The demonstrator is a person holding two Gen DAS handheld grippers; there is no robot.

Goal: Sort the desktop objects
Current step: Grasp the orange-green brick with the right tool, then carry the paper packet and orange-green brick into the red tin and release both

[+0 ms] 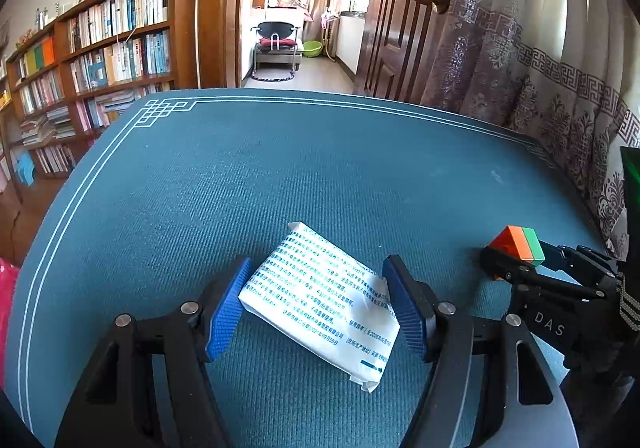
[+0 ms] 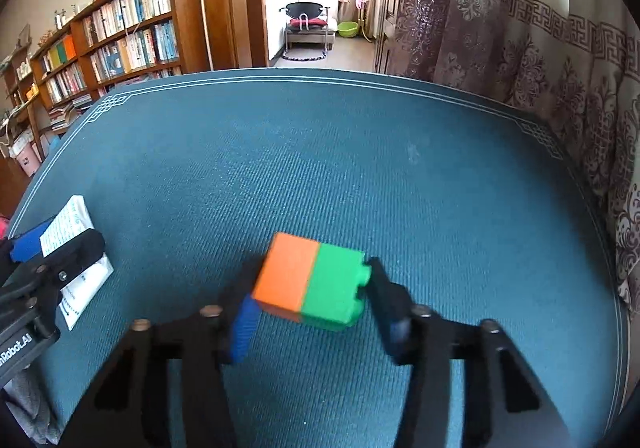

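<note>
A white packet with blue print [image 1: 320,300] lies on the blue-green table mat [image 1: 240,176]. My left gripper [image 1: 316,308] straddles it, its blue pads touching or nearly touching the packet's two sides. My right gripper [image 2: 310,300] is shut on an orange-and-green toy block [image 2: 312,282] and holds it just above the mat. In the left wrist view the block [image 1: 520,246] and right gripper [image 1: 516,264] sit at the right. In the right wrist view the packet [image 2: 68,228] and left gripper [image 2: 52,248] sit at the far left.
The mat [image 2: 360,168] has a white border line near the table edges. A patterned curtain [image 1: 540,88] hangs along the right side. A bookshelf [image 1: 100,60] stands beyond the far left edge. Something pink [image 1: 6,308] sits at the left edge.
</note>
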